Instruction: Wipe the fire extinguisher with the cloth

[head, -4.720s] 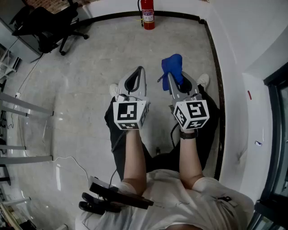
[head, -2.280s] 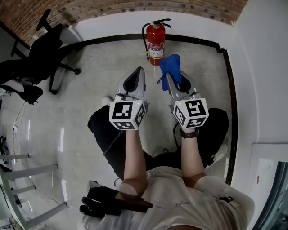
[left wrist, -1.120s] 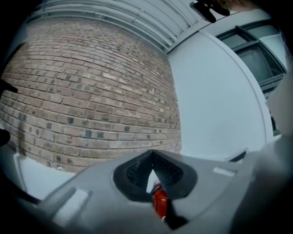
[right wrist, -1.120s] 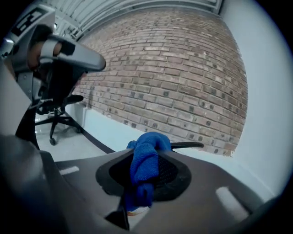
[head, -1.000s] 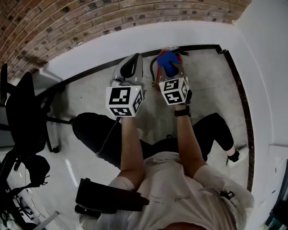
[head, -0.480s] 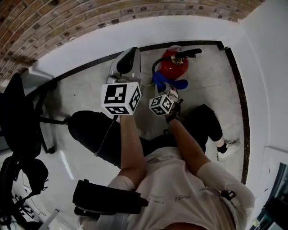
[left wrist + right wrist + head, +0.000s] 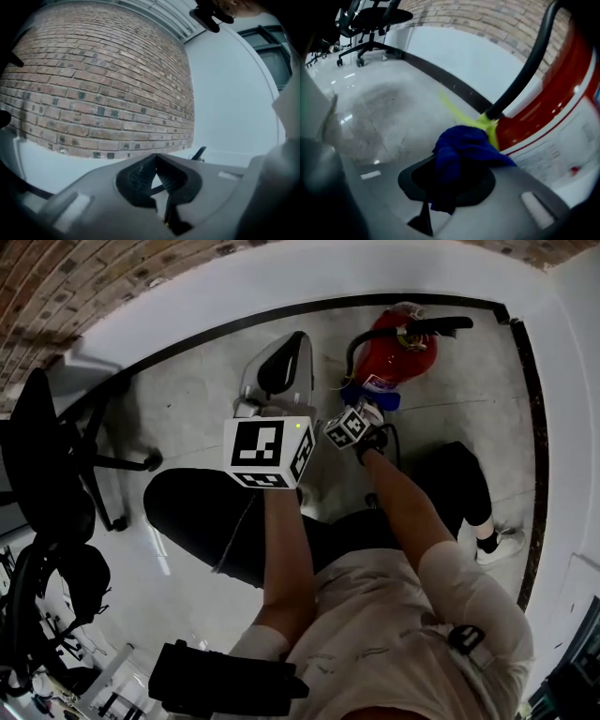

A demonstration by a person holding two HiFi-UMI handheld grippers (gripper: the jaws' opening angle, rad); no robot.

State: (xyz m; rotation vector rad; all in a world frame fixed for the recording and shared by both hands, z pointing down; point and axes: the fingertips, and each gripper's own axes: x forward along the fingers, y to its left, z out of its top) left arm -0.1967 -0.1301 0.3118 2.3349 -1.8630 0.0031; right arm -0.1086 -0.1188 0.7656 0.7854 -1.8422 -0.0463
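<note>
Two arms reached forward: the lowered right gripper (image 7: 364, 412) pinched a blue cloth (image 7: 464, 143) against the red fire extinguisher (image 7: 398, 348), upright just ahead; the raised left gripper (image 7: 156, 159) was pressed together, empty.

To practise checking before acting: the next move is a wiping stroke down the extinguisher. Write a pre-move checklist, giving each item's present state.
1. Blue cloth clamped in the right gripper jaws: ok.
2. Cloth against the red metal fire extinguisher: ok.
3. Left gripper empty, jaws together: ok.
4. Left gripper steadying the extinguisher: not ok, it is held apart from it.
5. Yellow-green tag clear of the cloth: not ok, it sits right beside it.
6. Extinguisher standing stable: cannot tell.
</note>
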